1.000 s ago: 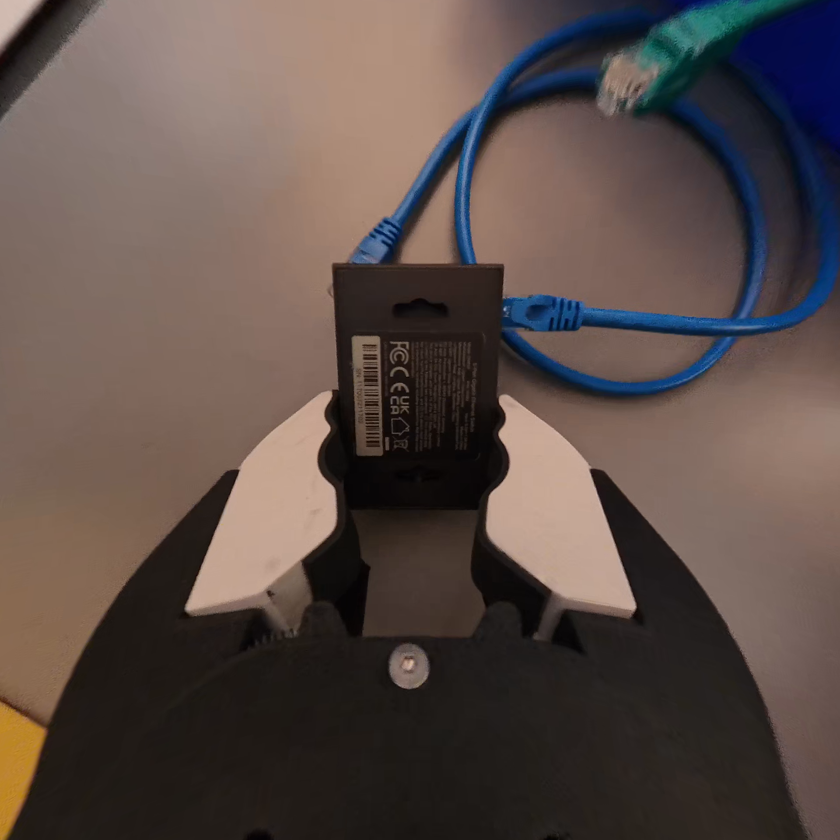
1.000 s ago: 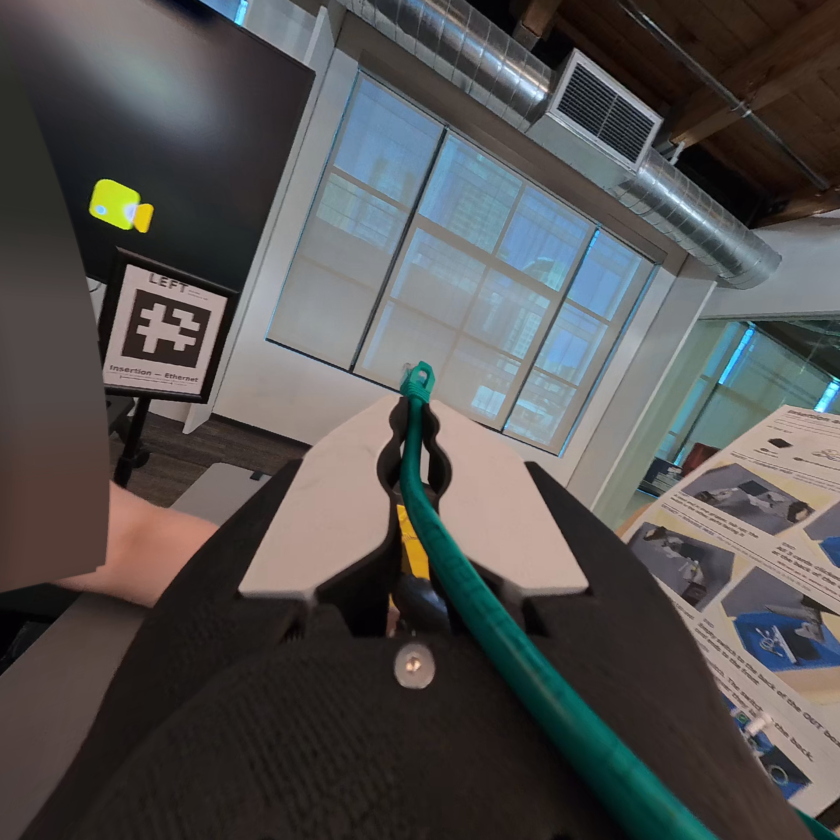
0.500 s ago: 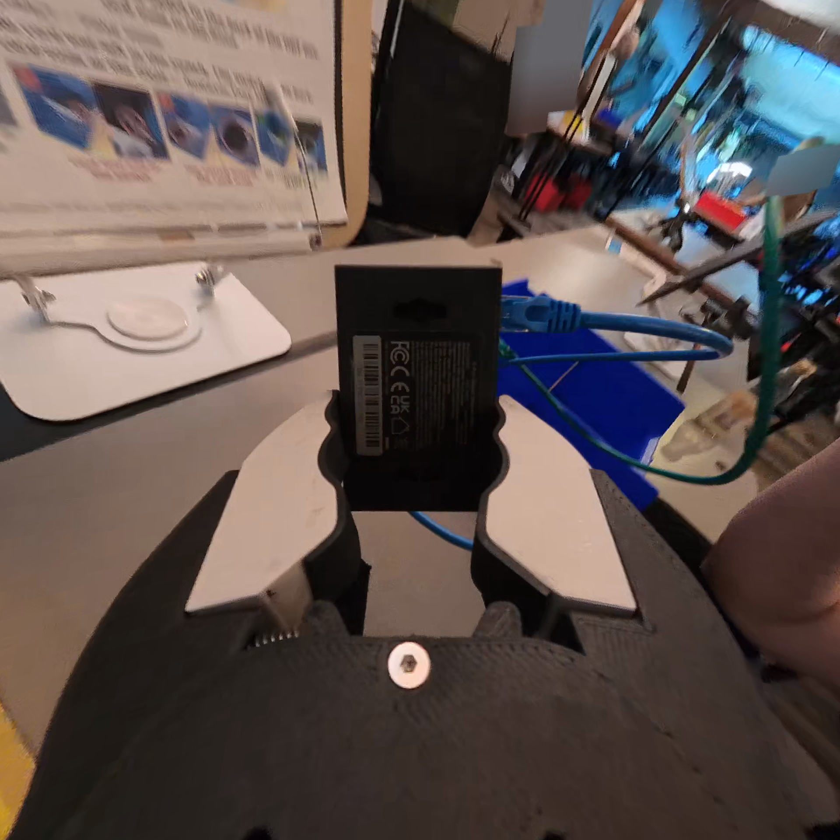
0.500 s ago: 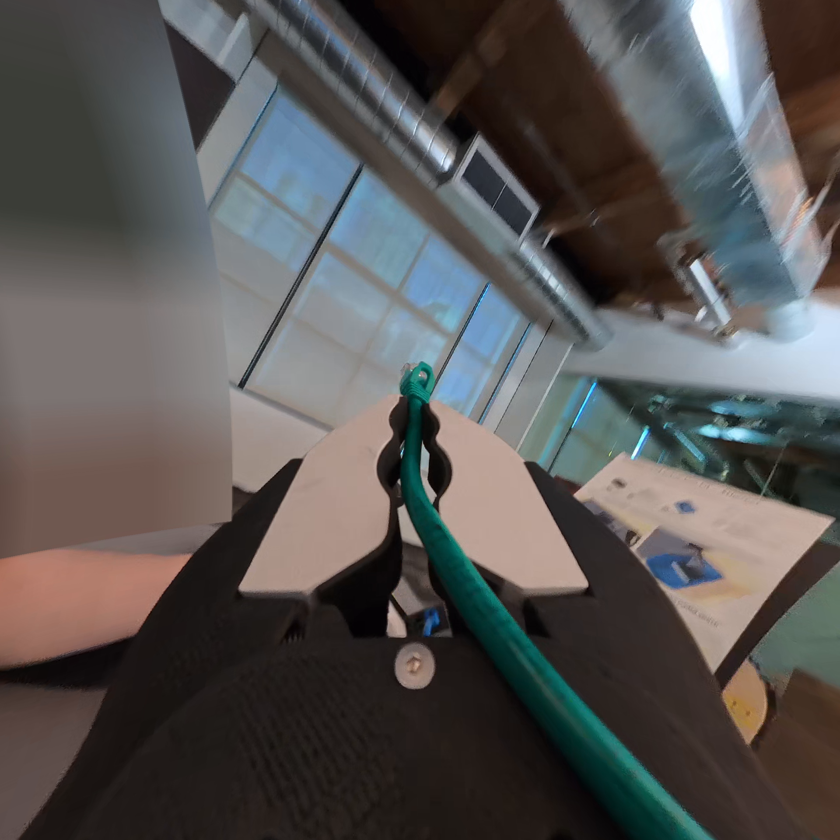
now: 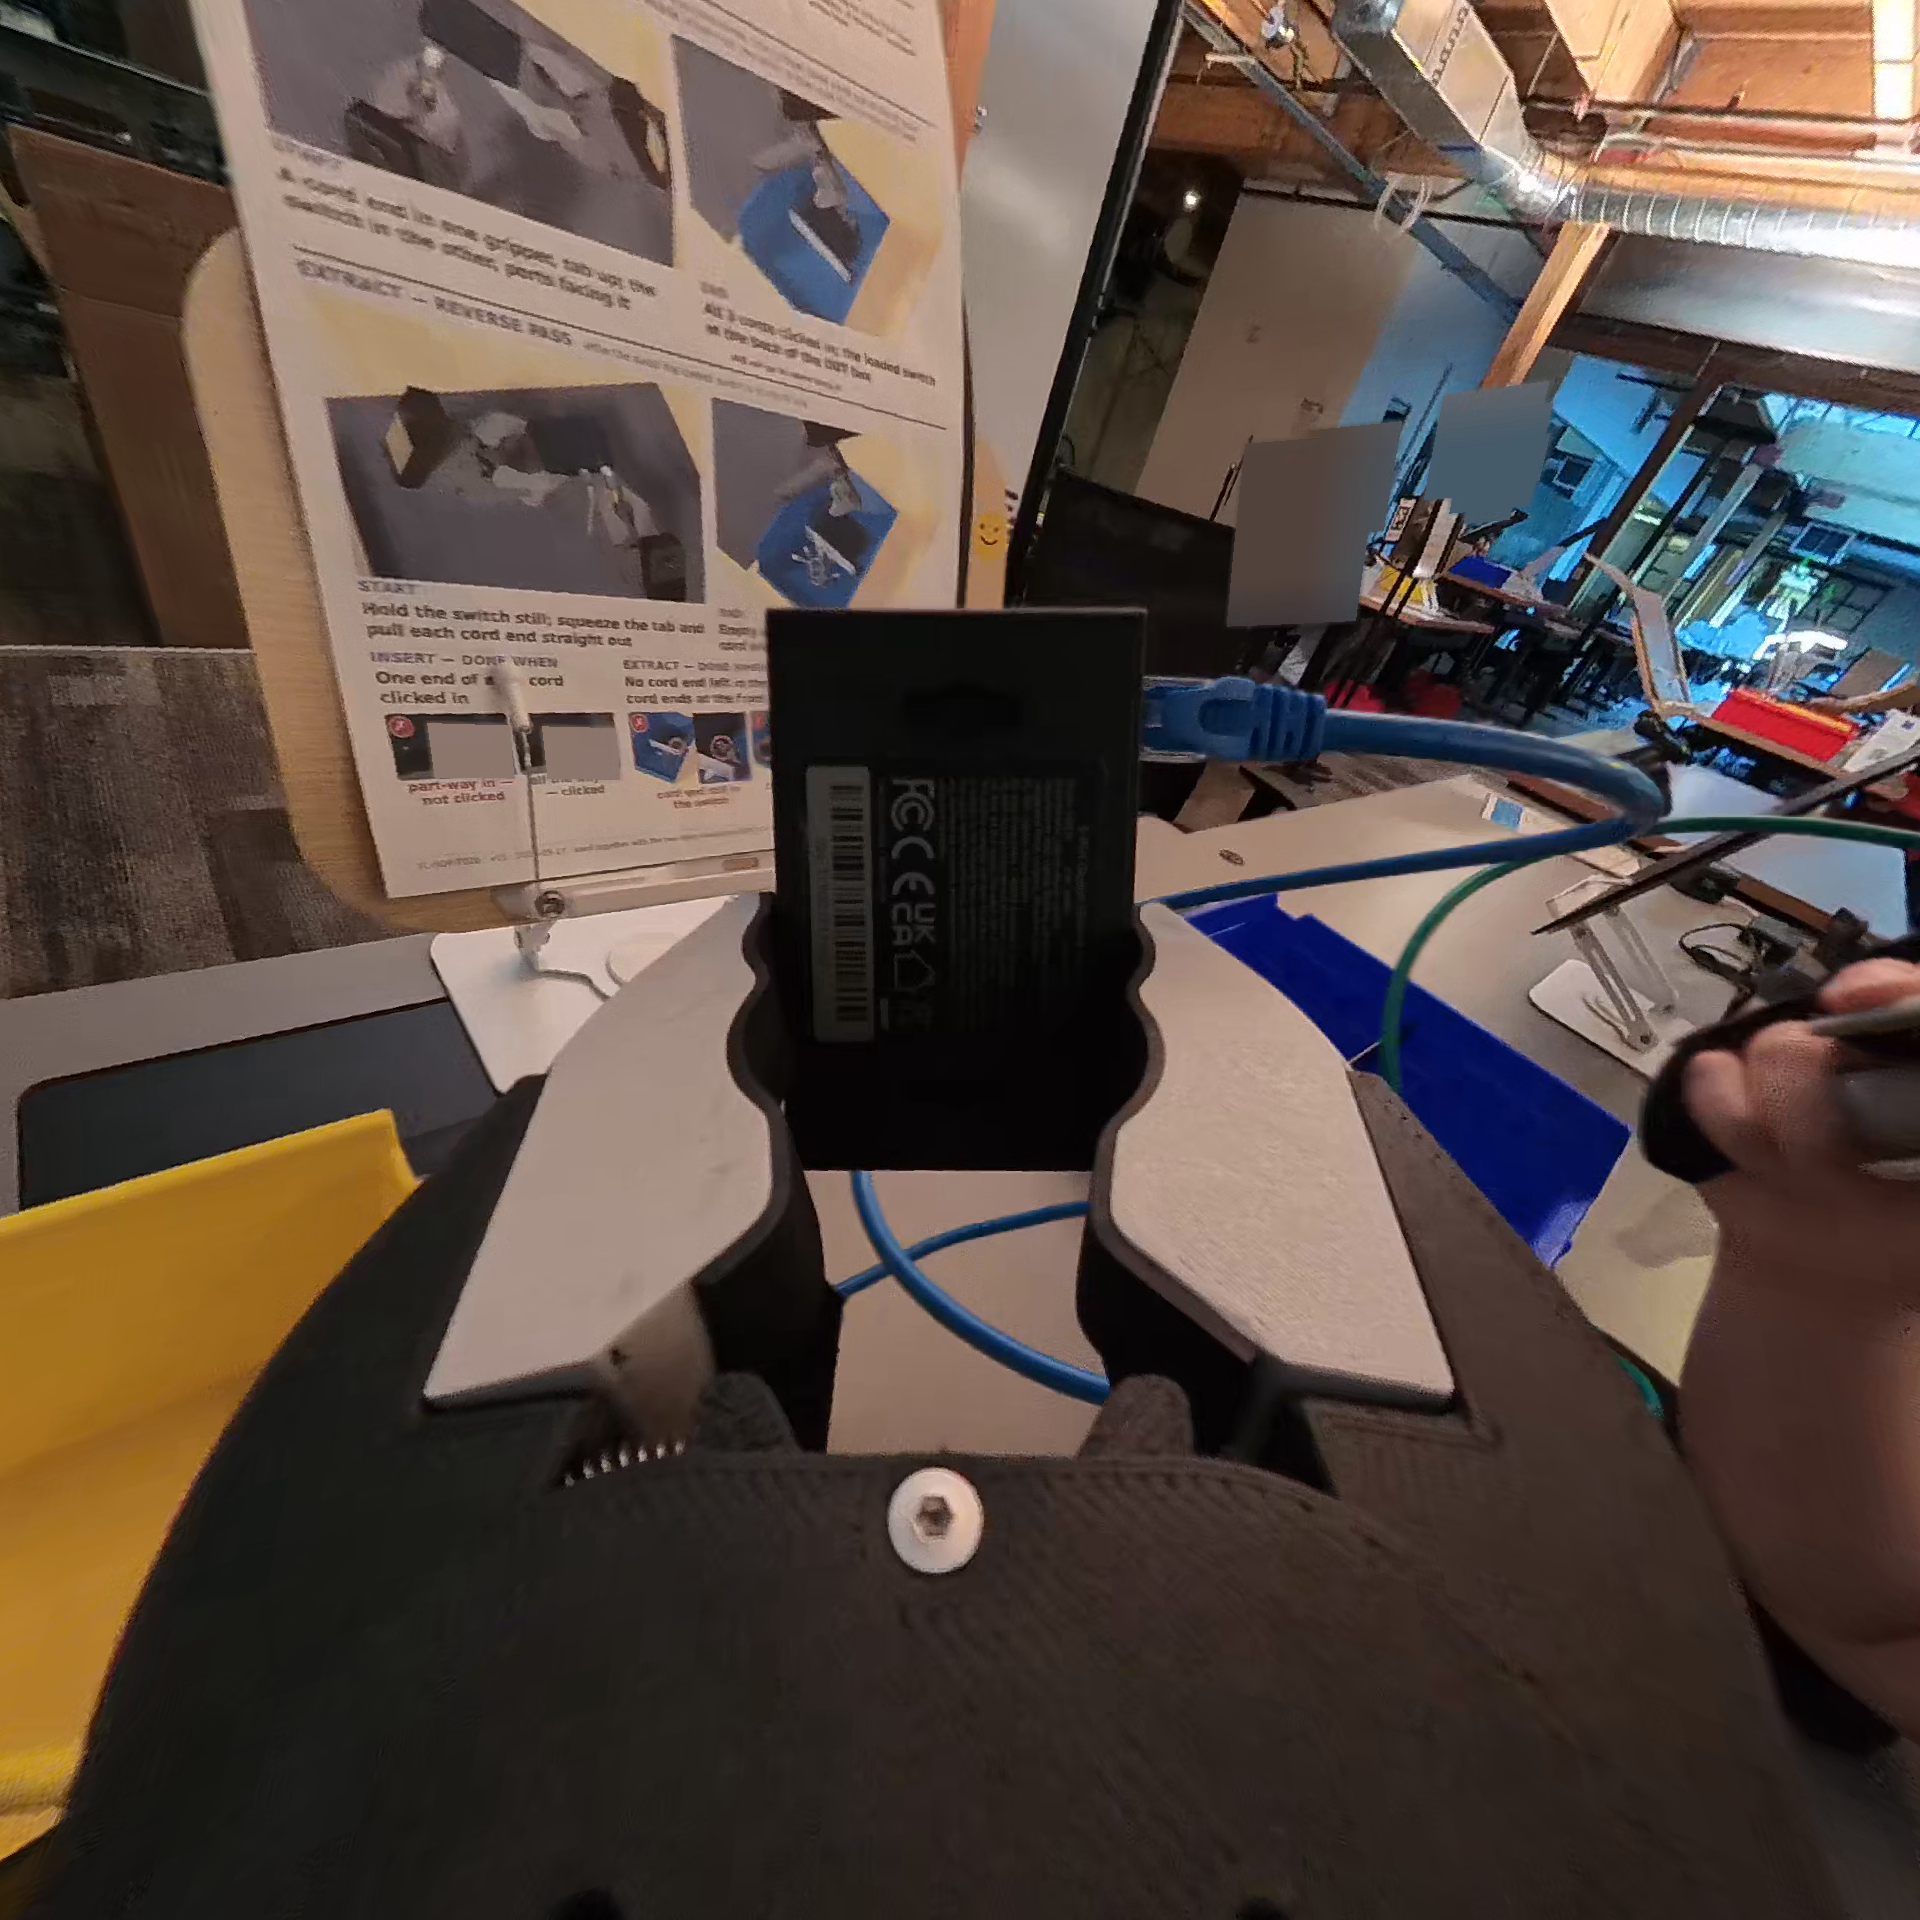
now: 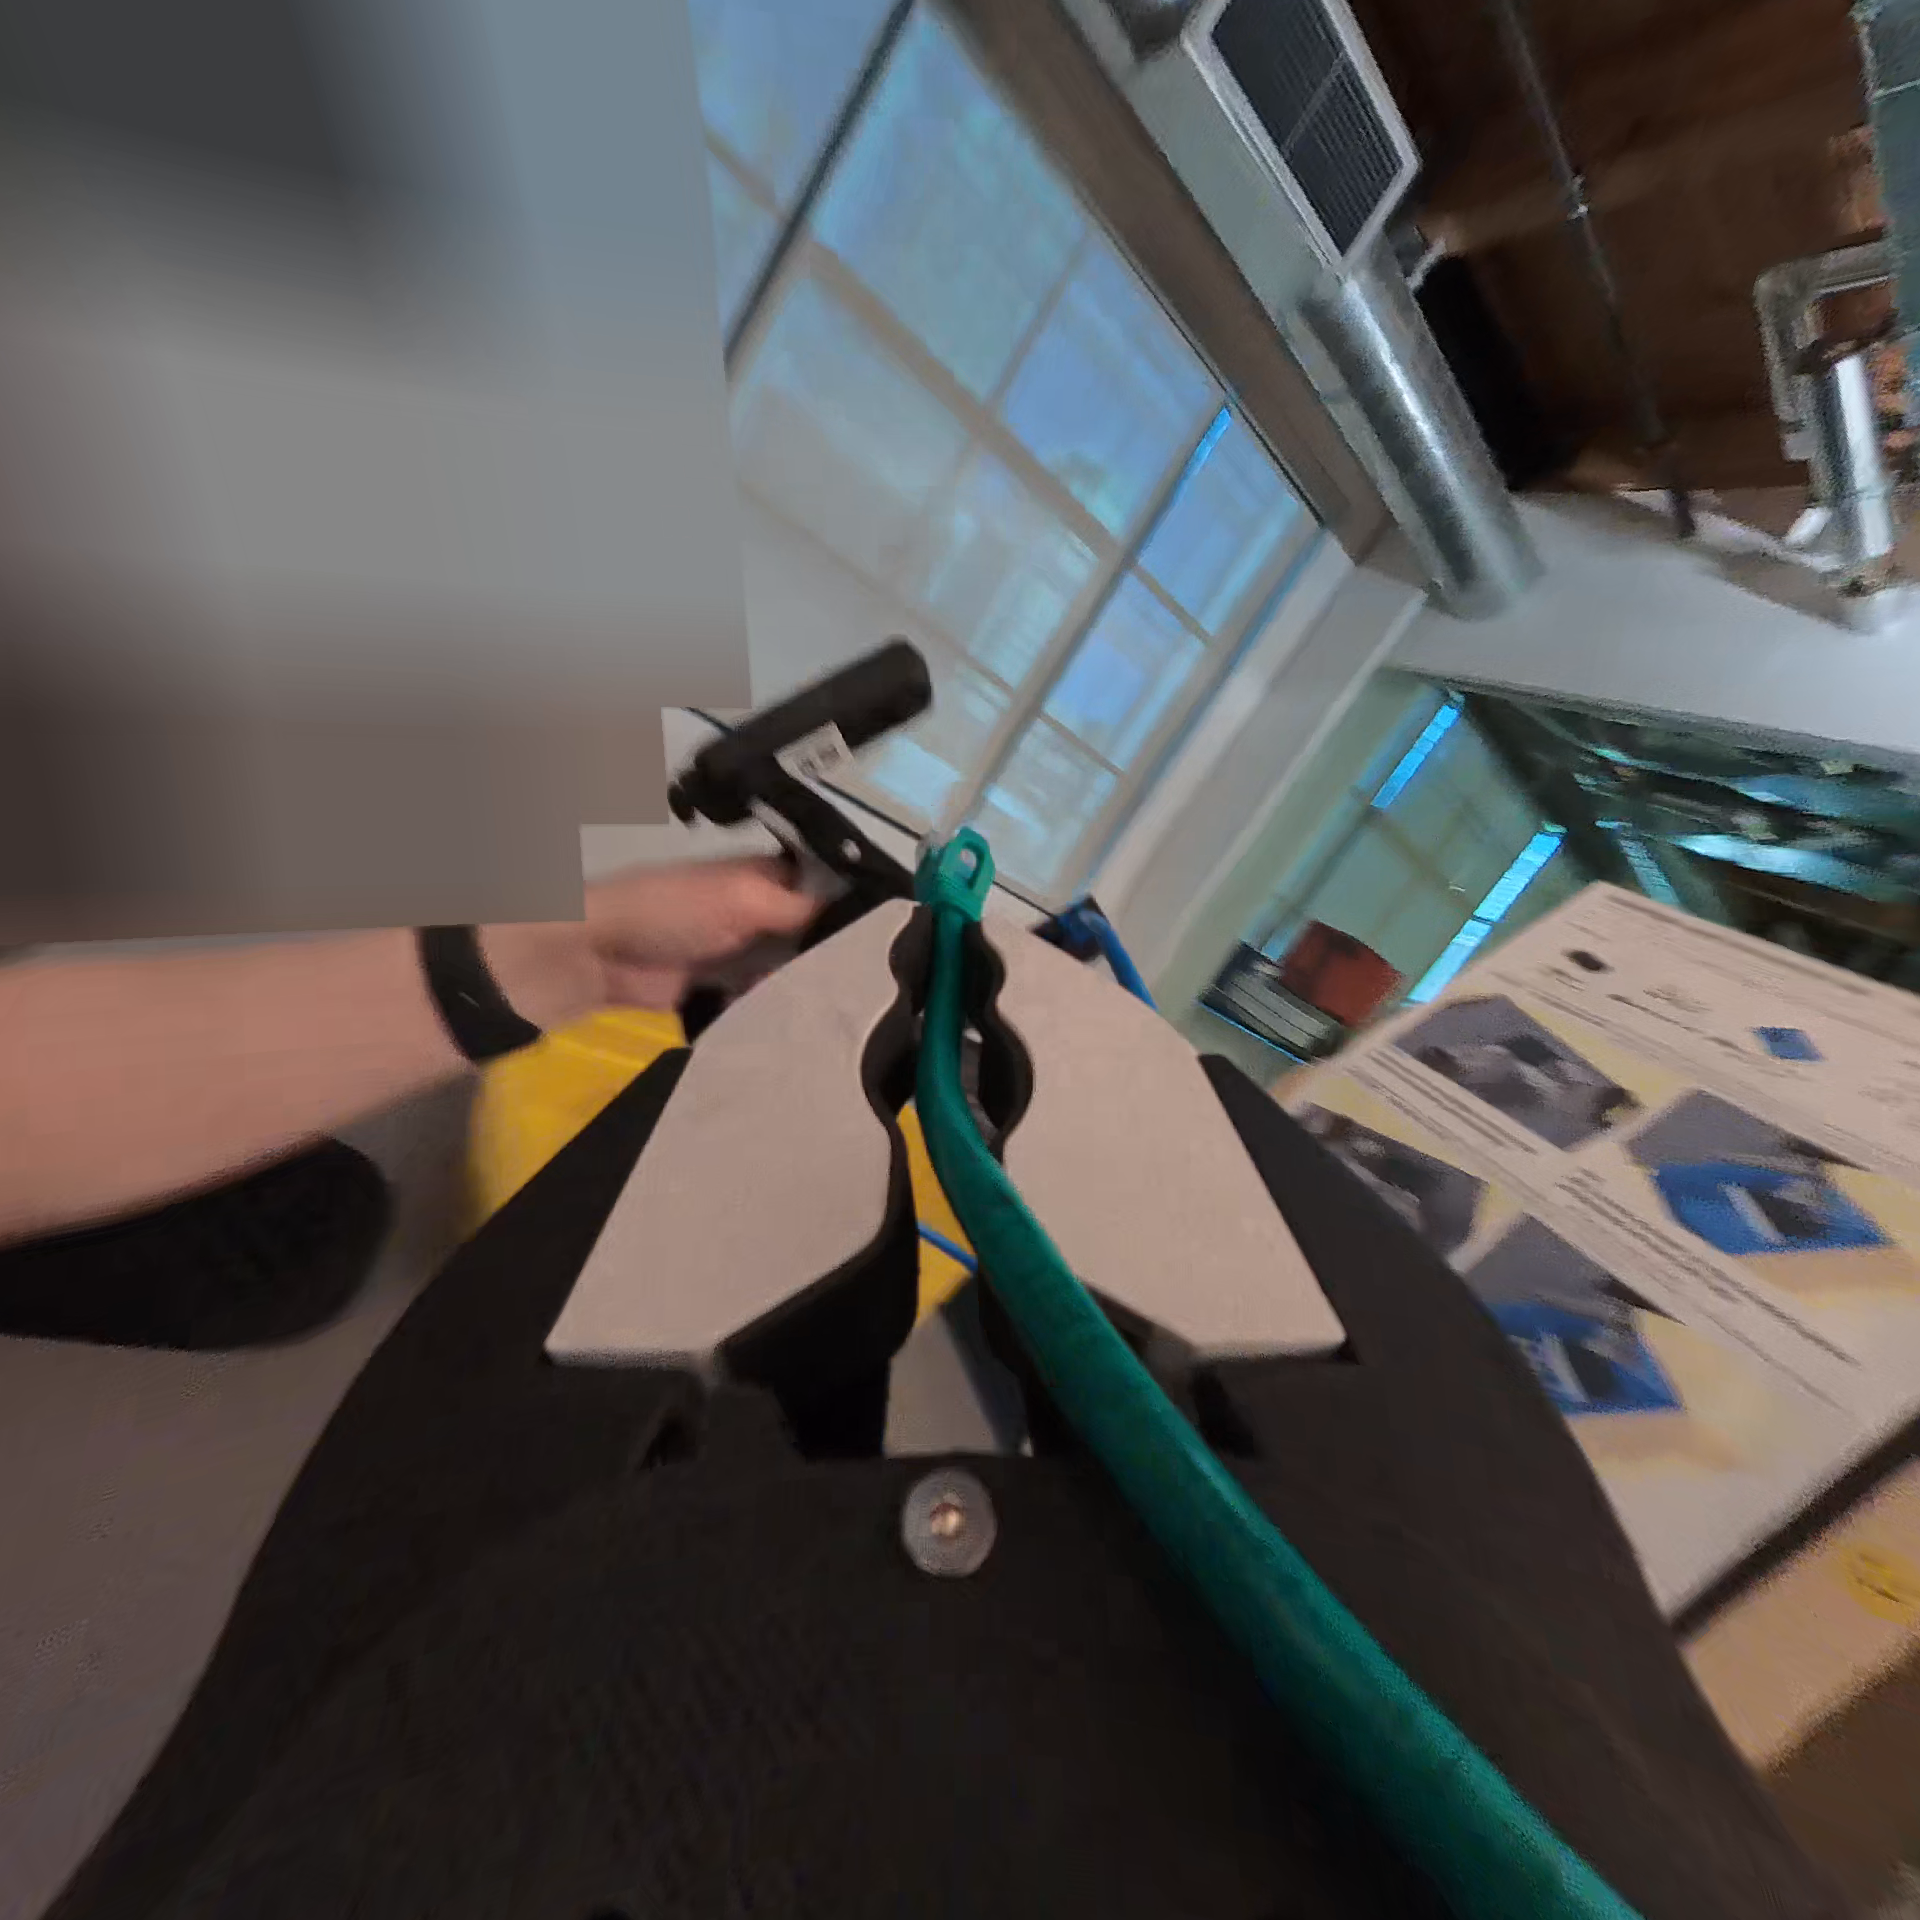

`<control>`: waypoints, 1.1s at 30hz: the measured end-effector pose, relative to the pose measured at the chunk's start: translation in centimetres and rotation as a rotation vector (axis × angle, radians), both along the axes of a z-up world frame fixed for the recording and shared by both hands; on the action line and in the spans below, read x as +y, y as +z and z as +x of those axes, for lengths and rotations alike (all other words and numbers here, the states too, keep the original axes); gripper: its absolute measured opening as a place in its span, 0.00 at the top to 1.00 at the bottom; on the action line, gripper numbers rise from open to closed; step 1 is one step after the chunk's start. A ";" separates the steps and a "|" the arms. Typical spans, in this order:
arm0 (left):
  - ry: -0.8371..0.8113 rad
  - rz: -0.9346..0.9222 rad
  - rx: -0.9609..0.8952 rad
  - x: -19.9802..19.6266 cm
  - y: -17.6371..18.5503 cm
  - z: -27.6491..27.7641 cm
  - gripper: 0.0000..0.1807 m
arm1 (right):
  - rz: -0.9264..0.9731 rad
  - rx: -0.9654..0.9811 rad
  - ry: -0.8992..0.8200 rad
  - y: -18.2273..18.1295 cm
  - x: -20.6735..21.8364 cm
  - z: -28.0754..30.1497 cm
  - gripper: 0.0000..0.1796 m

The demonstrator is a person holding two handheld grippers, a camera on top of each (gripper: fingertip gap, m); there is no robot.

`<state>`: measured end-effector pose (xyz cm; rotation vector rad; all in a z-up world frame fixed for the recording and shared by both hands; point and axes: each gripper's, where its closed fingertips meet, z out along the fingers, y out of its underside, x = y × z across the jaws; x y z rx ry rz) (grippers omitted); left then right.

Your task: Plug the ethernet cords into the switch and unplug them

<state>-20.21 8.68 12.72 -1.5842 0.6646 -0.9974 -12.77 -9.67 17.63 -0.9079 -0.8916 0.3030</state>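
Left gripper [image 5: 940,1039] clamped on the black switch [image 5: 954,883], fingers [image 5: 644,1164] pressing both long edges. Switch lifted off the grey table [image 5: 1351,852], labelled underside toward the camera, far end pointing up and away. Blue ethernet cord [image 5: 1455,743] plugged into the switch's right edge near the far end, blue boot just beside the casing; cord arcs right, then loops back under the gripper across the table. Thin green ethernet cord [image 5: 1455,914] curving at right above the blue bin [image 5: 1455,1081]. Yellow bin [image 5: 187,1351] at lower left. Instruction poster [image 5: 582,447] on a stand behind the switch. A person's hand [image 5: 1808,1081] on a dark handle at the right edge.

Right gripper [image 6: 951,935] closed tight on the green ethernet cord [image 6: 1091,1351] just behind its plug; green plug [image 6: 954,868] pokes out past the fingertips, cord trailing back over the right finger toward lower right. Plug free in the air, not in any port. Beyond it, the person's other hand [image 6: 675,935] on a black handle [image 6: 810,727]; a bit of blue cord [image 6: 1101,935] visible just right of the plug. Second poster [image 6: 1621,1195] at right, windows behind.
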 end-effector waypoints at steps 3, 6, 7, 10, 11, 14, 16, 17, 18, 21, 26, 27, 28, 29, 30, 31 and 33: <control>-0.027 0.037 0.046 -1.2 -0.3 2.0 0.67 | 0.102 -0.128 -0.202 -1.9 2.3 -0.4 0.97; -0.079 0.035 0.047 -2.3 -0.7 4.0 0.67 | 0.188 -0.231 -0.351 -2.9 3.6 -0.3 0.97; -0.105 0.025 0.047 -2.6 -1.0 4.7 0.67 | 0.210 -0.258 -0.383 -3.1 3.8 -0.2 0.97; -0.165 0.022 0.049 -3.5 -1.5 6.4 0.67 | 0.270 -0.346 -0.477 -3.5 4.5 0.2 0.97; -0.178 0.027 0.060 -3.8 -1.8 6.8 0.67 | 0.291 -0.374 -0.505 -3.6 4.6 0.4 0.96; -0.215 0.035 0.098 -4.4 -2.5 7.9 0.67 | 0.355 -0.454 -0.580 -3.8 5.0 1.0 0.97; -0.240 0.032 0.109 -4.9 -2.7 8.3 0.67 | 0.414 -0.544 -0.644 -4.1 5.4 1.5 0.97; -0.244 0.030 0.123 -5.0 -2.9 8.4 0.67 | 0.433 -0.578 -0.666 -4.2 5.5 1.8 0.96; -0.252 0.031 0.142 -5.1 -3.1 8.5 0.67 | 0.438 -0.603 -0.675 -4.4 5.7 2.0 0.96; -0.258 0.043 0.172 -5.4 -3.3 8.6 0.67 | 0.448 -0.652 -0.660 -5.1 5.9 2.0 0.97; -0.289 0.055 0.233 -5.9 -3.8 8.7 0.67 | 0.466 -0.726 -0.659 -6.0 6.3 2.1 0.96; -0.289 0.055 0.245 -5.9 -4.0 8.7 0.67 | 0.464 -0.732 -0.660 -6.2 6.4 2.1 0.96; -0.290 0.056 0.256 -5.9 -4.1 8.7 0.67 | 0.467 -0.736 -0.663 -6.3 6.5 2.2 0.96; -0.295 0.056 0.266 -6.0 -4.2 8.7 0.67 | 0.473 -0.741 -0.662 -6.3 6.5 2.2 0.96; -0.299 0.057 0.274 -6.0 -4.3 8.7 0.67 | 0.474 -0.748 -0.664 -6.4 6.6 2.2 0.96; -0.302 0.055 0.285 -6.0 -4.5 8.7 0.67 | 0.473 -0.755 -0.669 -6.5 6.7 2.3 0.96; -0.311 0.052 0.303 -6.1 -4.8 8.7 0.67 | 0.486 -0.754 -0.660 -6.6 6.6 2.2 0.97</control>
